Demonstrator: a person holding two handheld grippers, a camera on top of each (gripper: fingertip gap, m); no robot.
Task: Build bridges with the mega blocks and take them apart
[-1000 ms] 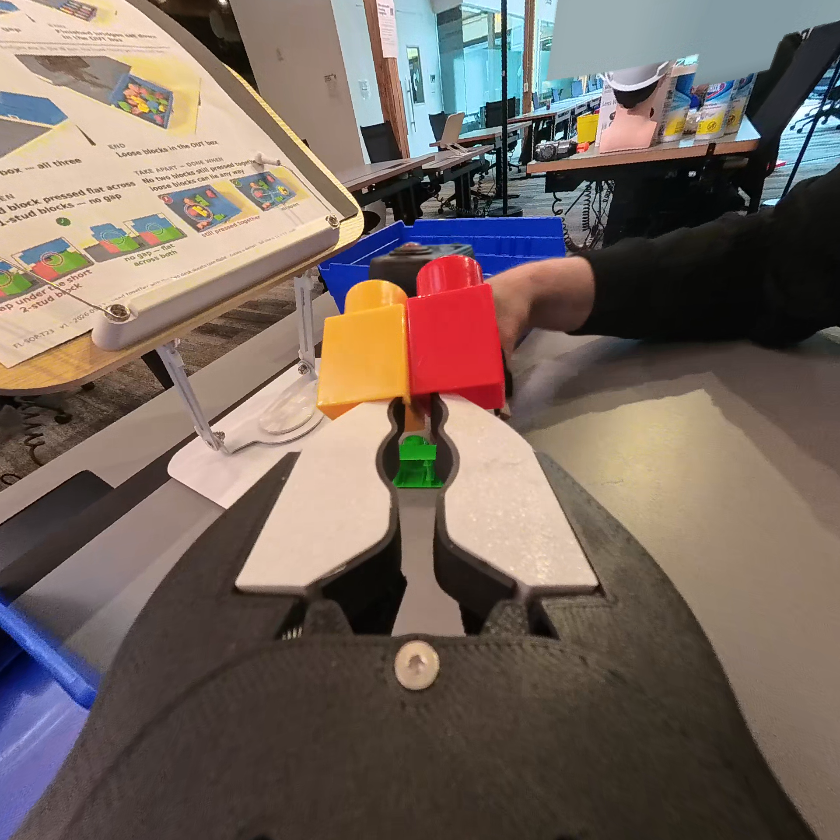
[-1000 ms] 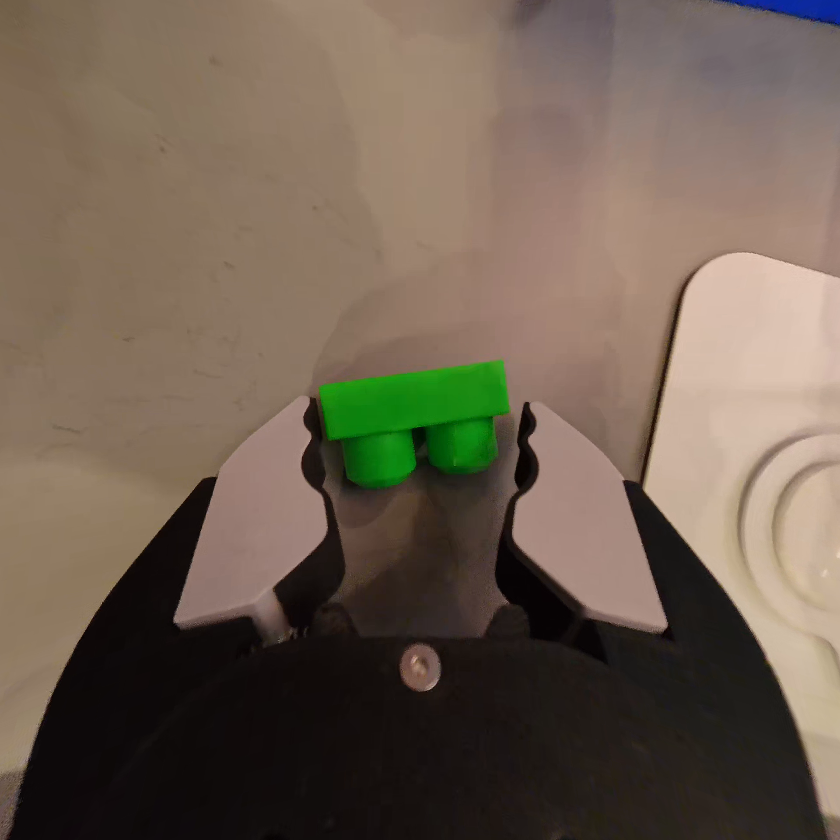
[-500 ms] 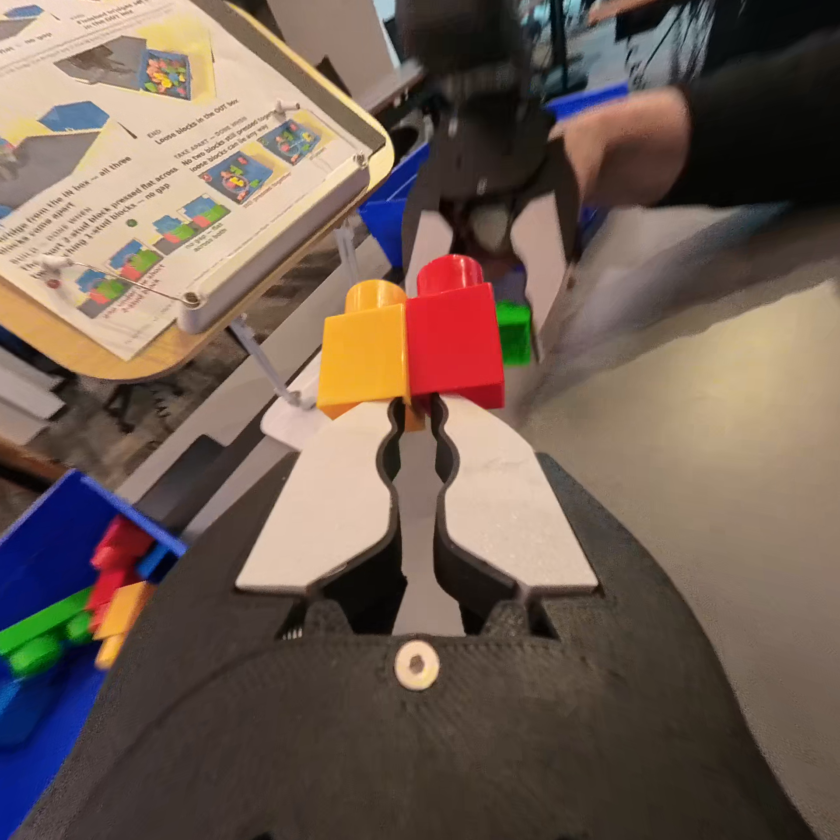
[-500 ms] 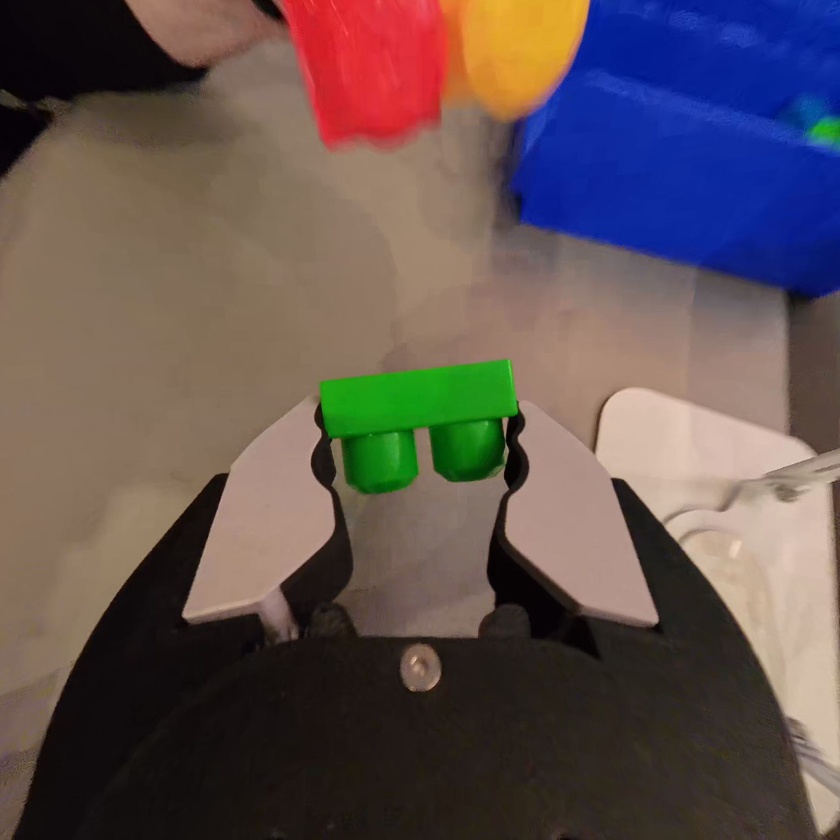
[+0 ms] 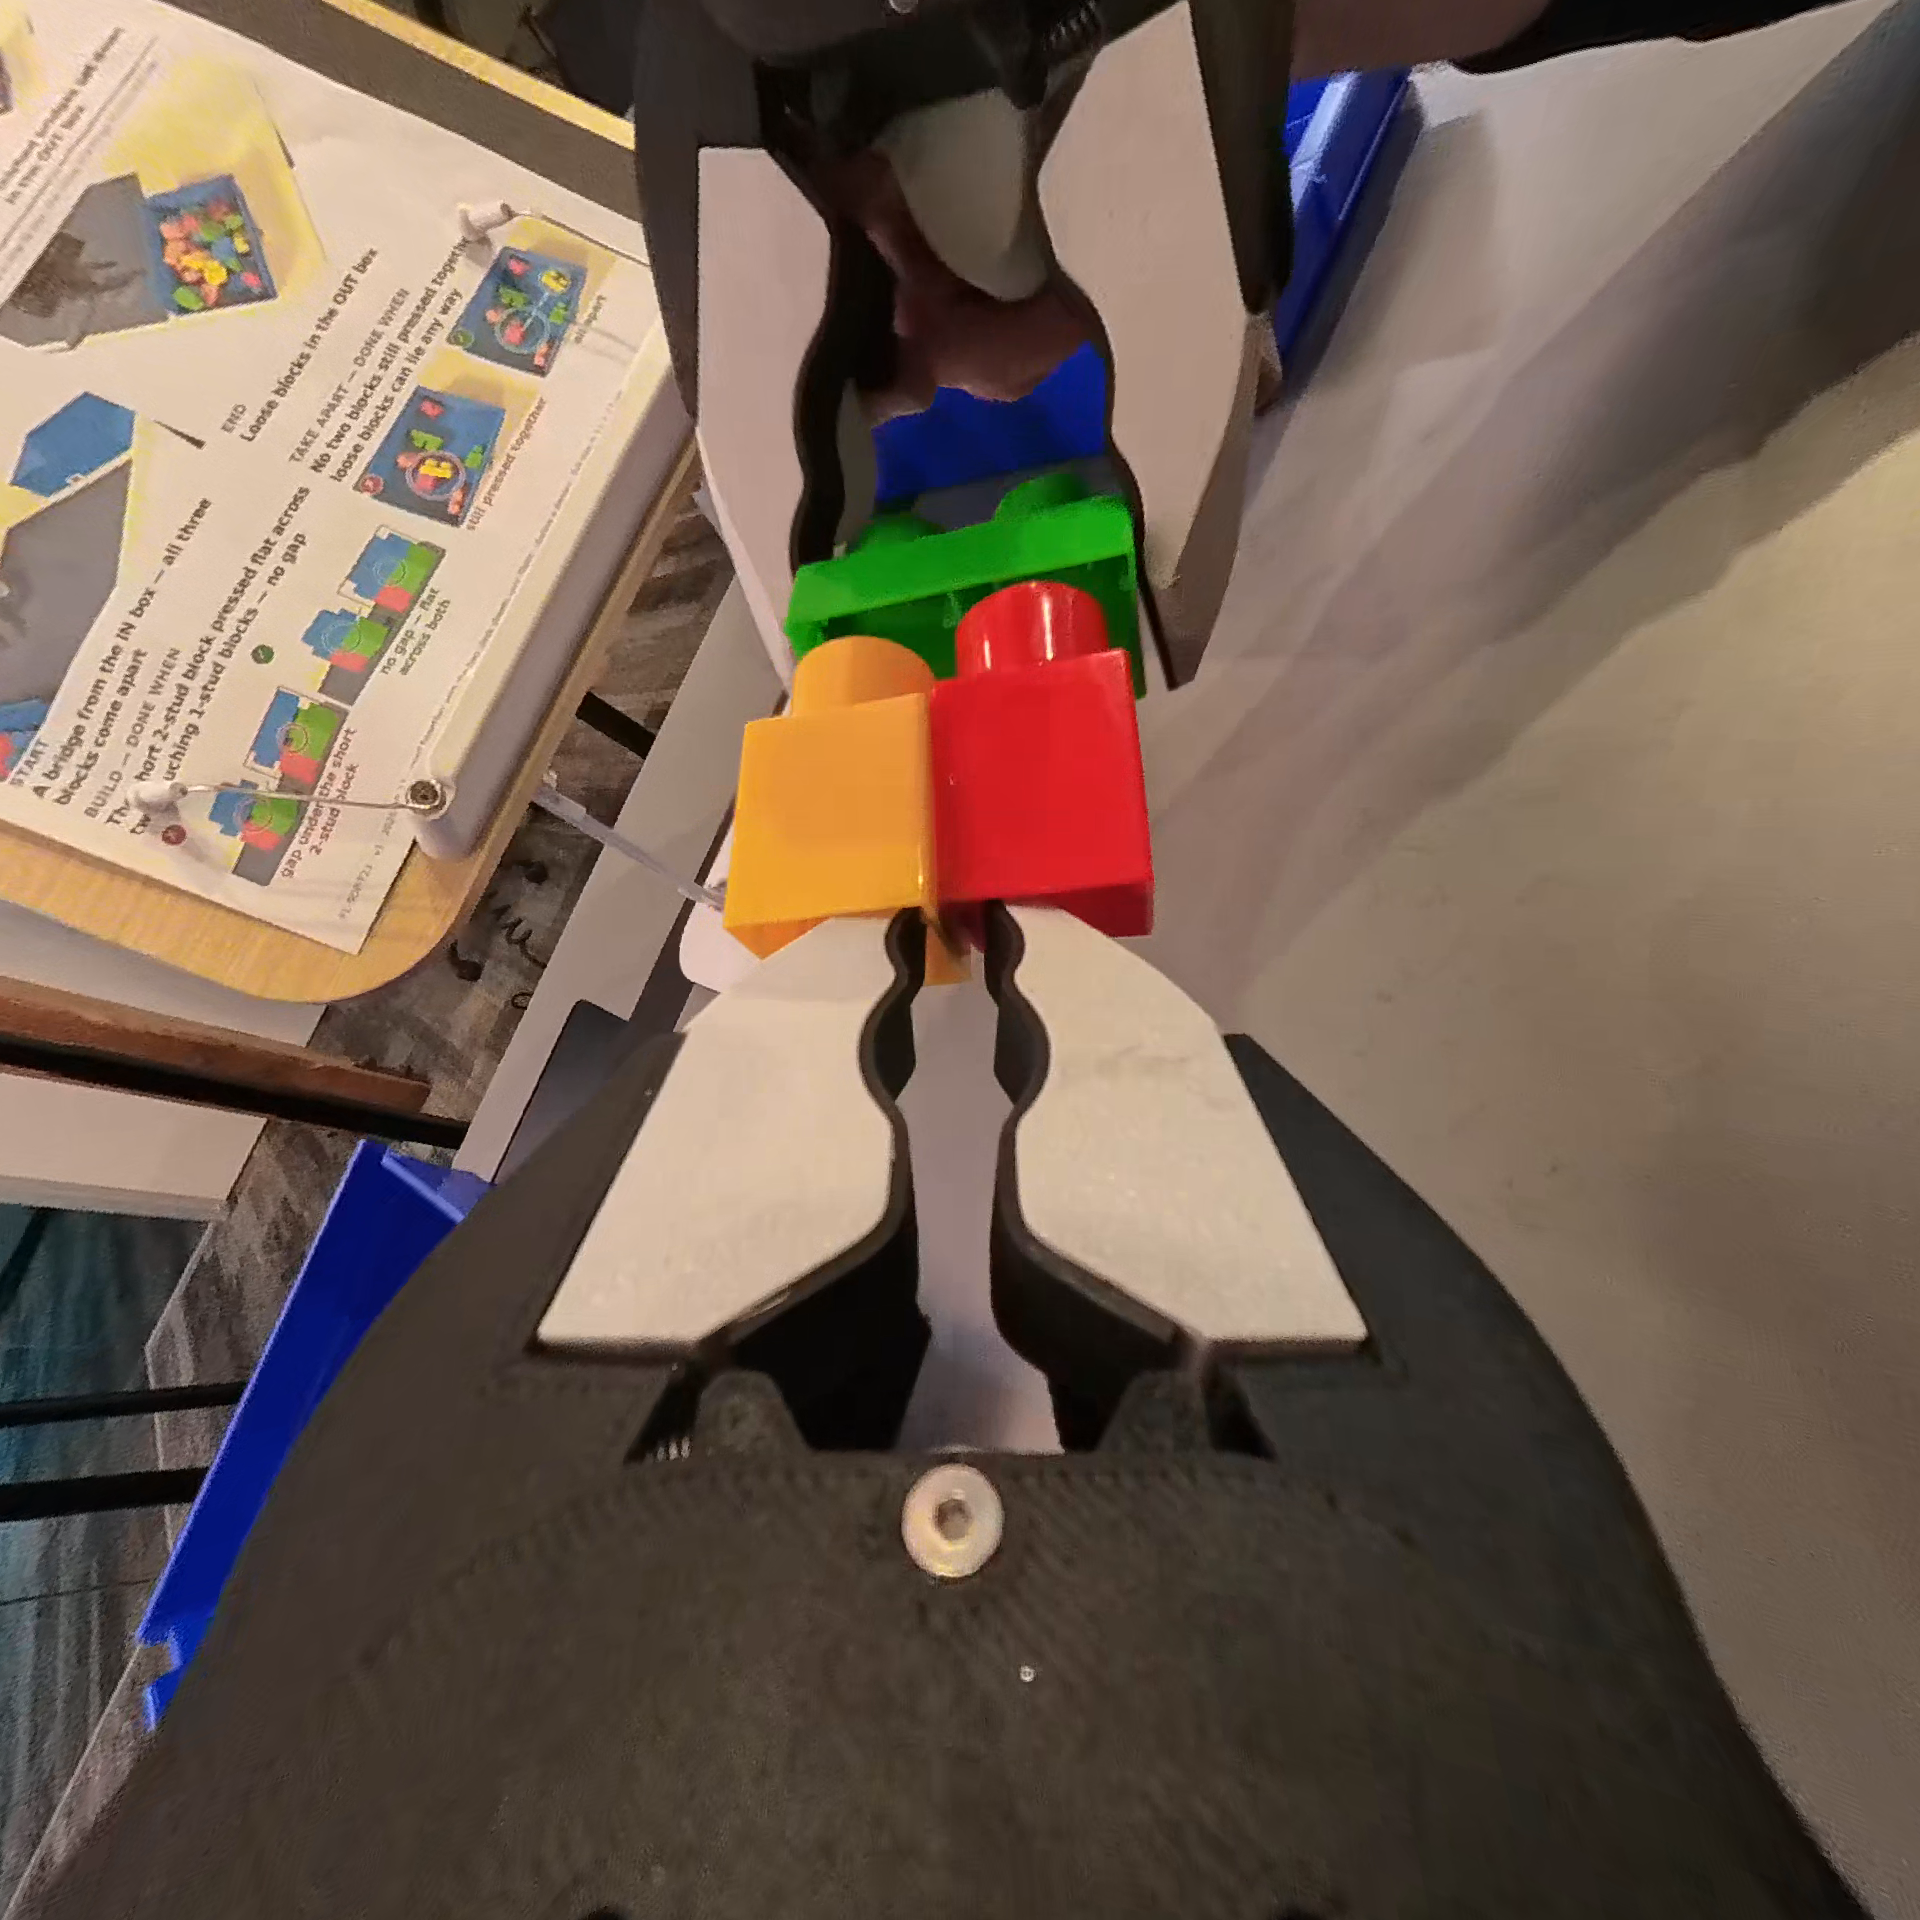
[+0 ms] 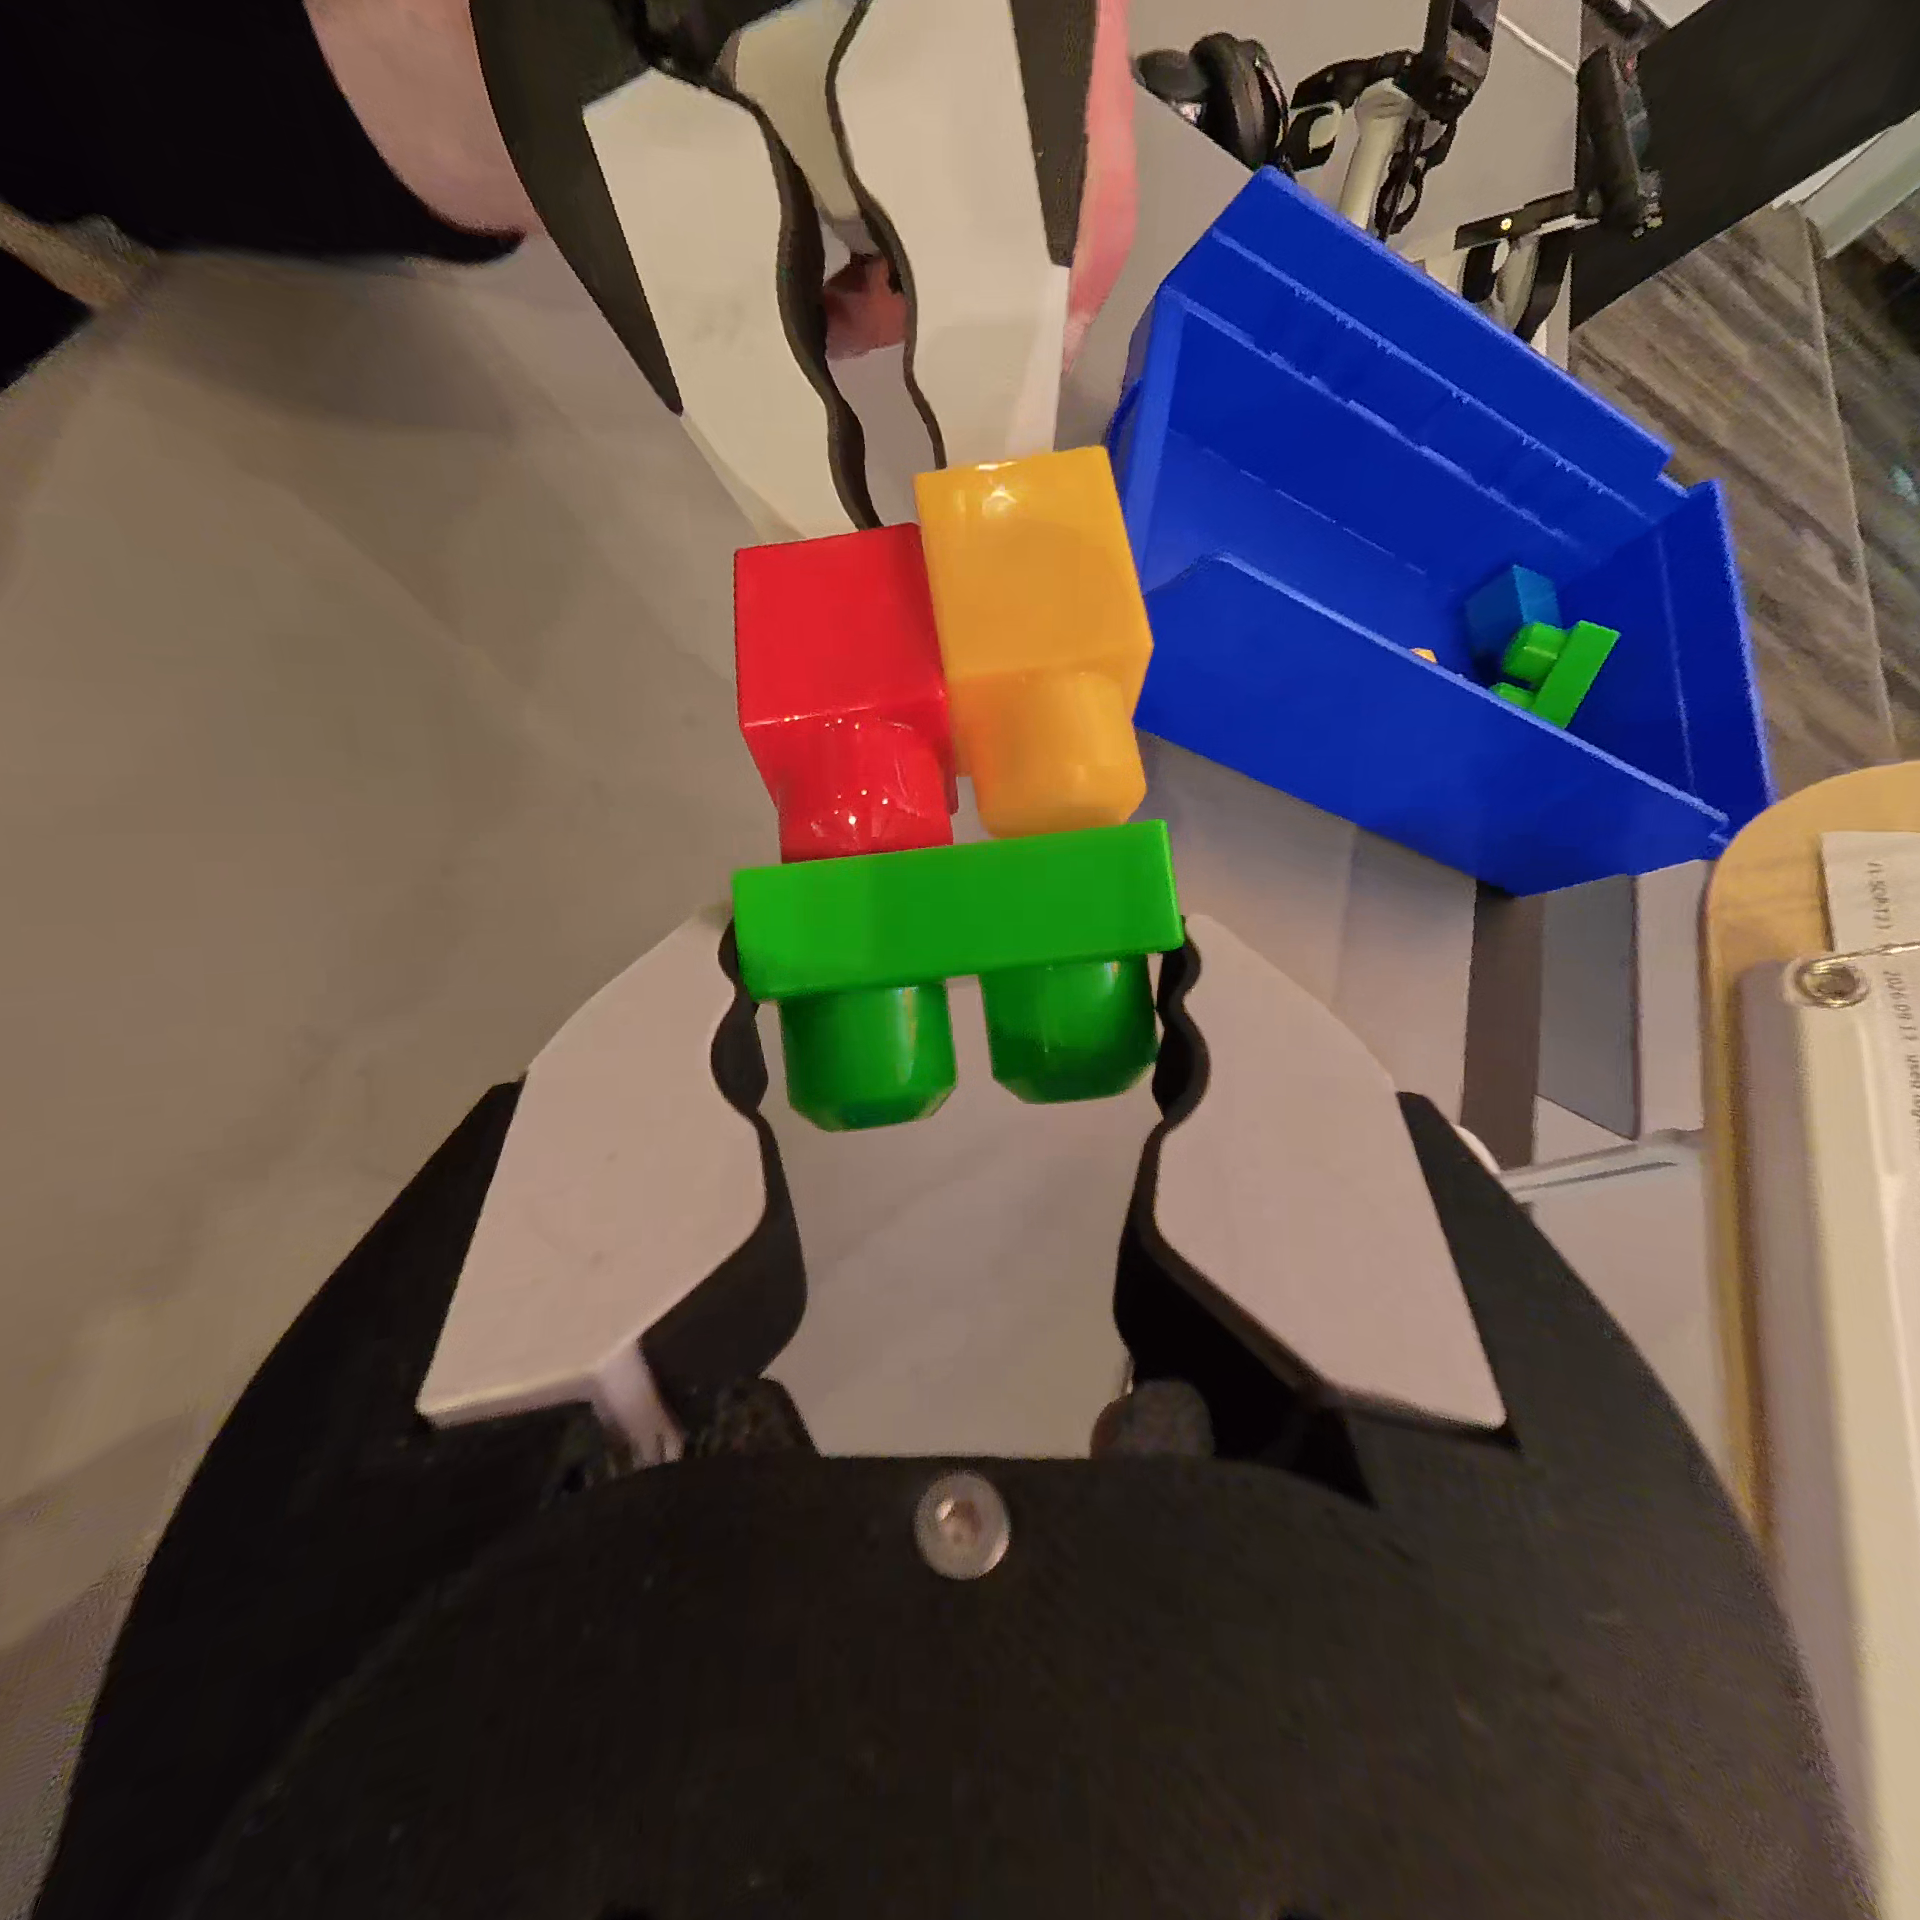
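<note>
Looks like a lab or office data-collection bench, not a home. Evidence: plain grey tabletop [image 5: 1558, 935] used as the work surface; blue plastic parts bins [image 6: 1403, 665] on it, one holding loose toy blocks; a printed, laminated instruction sheet with photo steps [image 5: 208, 499] clipped to a light wooden board on a stand [image 5: 260, 935] beside the bench. Behind the far bin, black and white equipment with straps and cables [image 6: 1382, 125] stands at the table edge. Floor past the table is grey wood-pattern planking [image 6: 1829, 343]. Dim indoor lighting.
</note>
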